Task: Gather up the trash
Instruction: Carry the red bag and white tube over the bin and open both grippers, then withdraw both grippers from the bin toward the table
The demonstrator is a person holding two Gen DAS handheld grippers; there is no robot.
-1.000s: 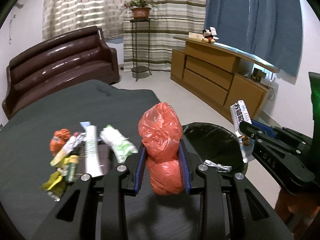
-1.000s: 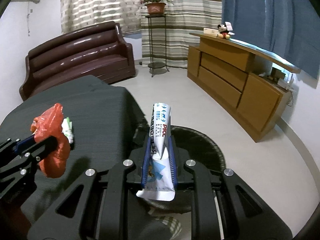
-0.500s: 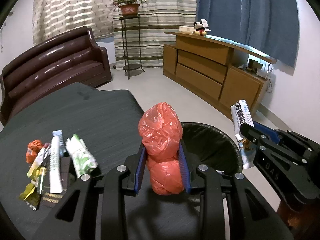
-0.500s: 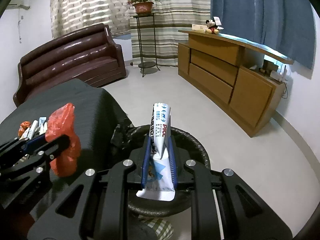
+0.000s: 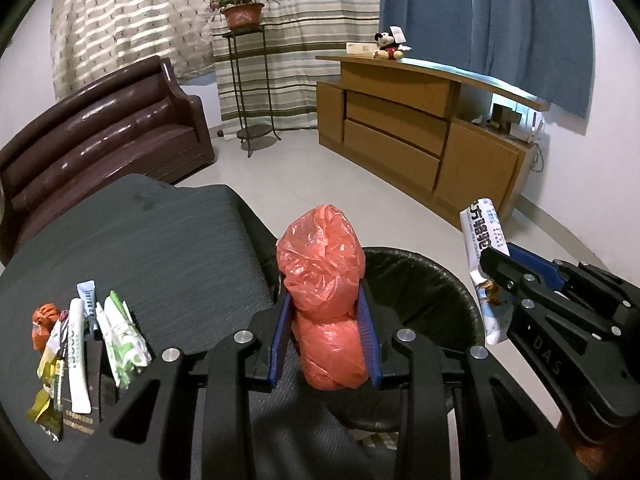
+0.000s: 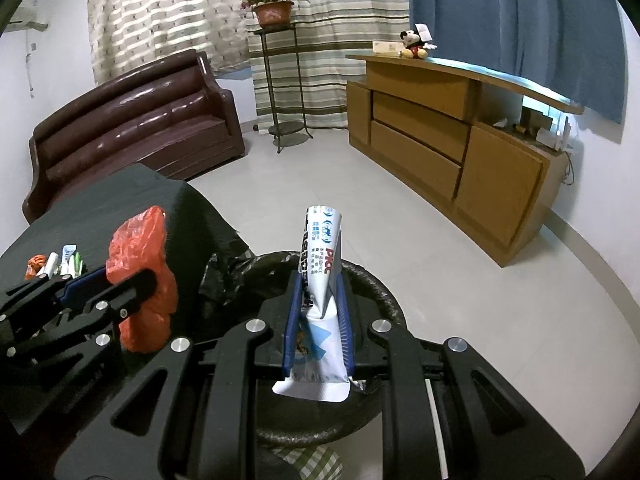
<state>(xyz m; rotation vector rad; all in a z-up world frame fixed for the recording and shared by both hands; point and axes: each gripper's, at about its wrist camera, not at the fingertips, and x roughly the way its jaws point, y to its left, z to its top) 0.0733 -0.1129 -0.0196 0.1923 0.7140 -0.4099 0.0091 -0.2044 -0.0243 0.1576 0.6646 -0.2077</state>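
Red bag (image 5: 326,304) is clamped between the left gripper (image 5: 325,334) jaws, held over the worktop (image 5: 160,240) edge just beside the bin (image 5: 432,280). White wrapper (image 6: 320,300) is clamped upright in the right gripper (image 6: 318,320) jaws, above the bin's black-lined rim. More wrappers (image 5: 80,344) are seen piled on the dark worktop, left of the bag. Sofa (image 5: 100,132) and cabinet (image 5: 420,136) are seen behind.

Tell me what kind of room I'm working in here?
Most likely a home living room: a dark brown sofa against the curtained wall, a wooden sideboard along the right side, and a potted plant on a tall metal stand.
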